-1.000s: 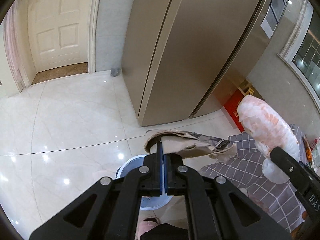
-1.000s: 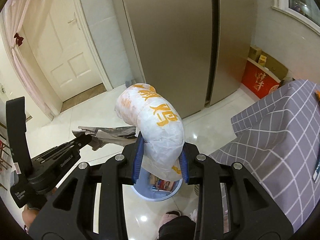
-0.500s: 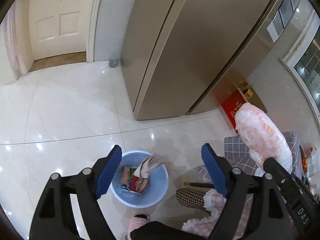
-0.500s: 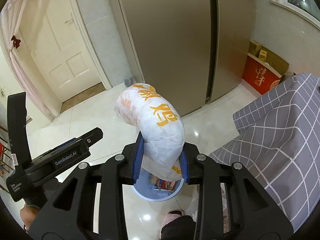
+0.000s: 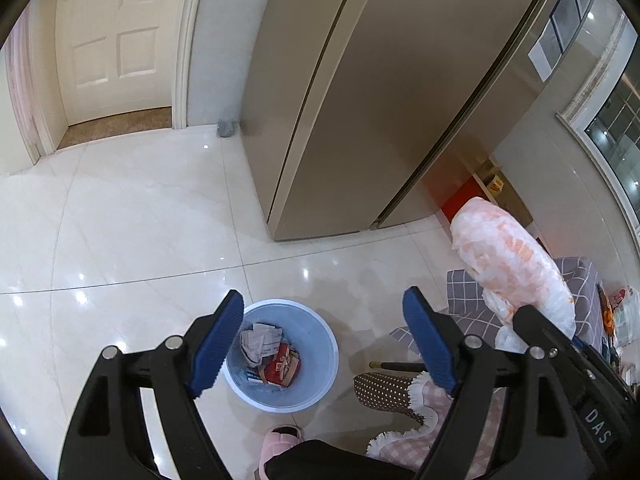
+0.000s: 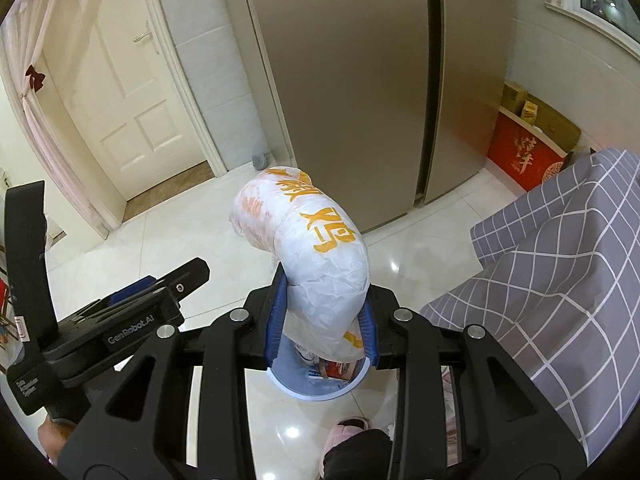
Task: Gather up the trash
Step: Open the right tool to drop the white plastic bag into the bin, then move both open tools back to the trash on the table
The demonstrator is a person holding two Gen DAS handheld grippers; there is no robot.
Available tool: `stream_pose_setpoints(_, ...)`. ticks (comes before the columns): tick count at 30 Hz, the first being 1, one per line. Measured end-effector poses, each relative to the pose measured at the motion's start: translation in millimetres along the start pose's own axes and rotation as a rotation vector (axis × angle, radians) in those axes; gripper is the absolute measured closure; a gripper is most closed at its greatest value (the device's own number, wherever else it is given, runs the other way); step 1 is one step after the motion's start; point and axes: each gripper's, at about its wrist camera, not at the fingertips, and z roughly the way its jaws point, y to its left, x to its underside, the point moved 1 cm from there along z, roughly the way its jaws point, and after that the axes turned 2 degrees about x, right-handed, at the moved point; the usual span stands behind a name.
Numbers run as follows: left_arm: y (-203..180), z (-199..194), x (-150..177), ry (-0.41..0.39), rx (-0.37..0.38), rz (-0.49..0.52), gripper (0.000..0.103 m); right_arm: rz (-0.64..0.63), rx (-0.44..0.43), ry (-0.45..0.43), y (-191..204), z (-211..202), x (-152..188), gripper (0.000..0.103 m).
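Note:
A light blue bin [image 5: 316, 354] stands on the tiled floor below me, with crumpled newspaper [image 5: 260, 342] and a red packet [image 5: 282, 366] inside. My left gripper [image 5: 322, 344] hangs open above the bin, nothing between its blue pads. My right gripper [image 6: 322, 320] is shut on a crumpled white paper bag [image 6: 316, 256] with orange lettering, held above the bin [image 6: 320, 380], which shows only partly beneath it. The same white bag [image 5: 516, 260] appears at the right of the left wrist view, and the left gripper body [image 6: 120, 320] shows at the left of the right wrist view.
A tall bronze fridge [image 5: 380, 92] stands behind the bin. A grey checked cloth [image 6: 560, 280] covers furniture at the right, with a red box [image 6: 524, 156] beyond it. A white door [image 6: 132, 100] is at the back left. A pink slipper [image 5: 280, 440] is beside the bin.
The left gripper let go of the crumpled newspaper, which fell into the blue bin, and its jaws now stand wide. The right gripper kept still with the white bag.

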Motion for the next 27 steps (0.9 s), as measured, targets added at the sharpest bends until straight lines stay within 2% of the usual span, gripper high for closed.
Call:
stream_pose_setpoints(14,13,-12,-4,-0.036,-0.038,-0.017,0.023,-0.017,-0.032,-0.006,16,8,-3,0.069)
stream_pose_setpoints(15,14,-13,-5,-0.041,-0.045,-0.016,0.023,-0.014,-0.033,-0.01,16,9,-3,0.067)
stream_pose_setpoints(16,14,-14,-5,-0.045,-0.05,-0.015,0.023,-0.01,-0.039,-0.015,16,9,-4,0.058)
stream_pose_setpoints(17,15,-16,-6,-0.052,-0.063,-0.014,0.023,-0.009,-0.044,-0.018,17,9,-4,0.042)
stream_pose_setpoints(18,15,-17,-7,-0.056,-0.069,-0.013,0.023,-0.003,-0.042,-0.023,18,10,-5,0.037)
stream_pose_setpoints(27,14,-22,-9,-0.07,-0.088,-0.005,0.023,0.0,-0.045,-0.025,18,8,-4,0.036)
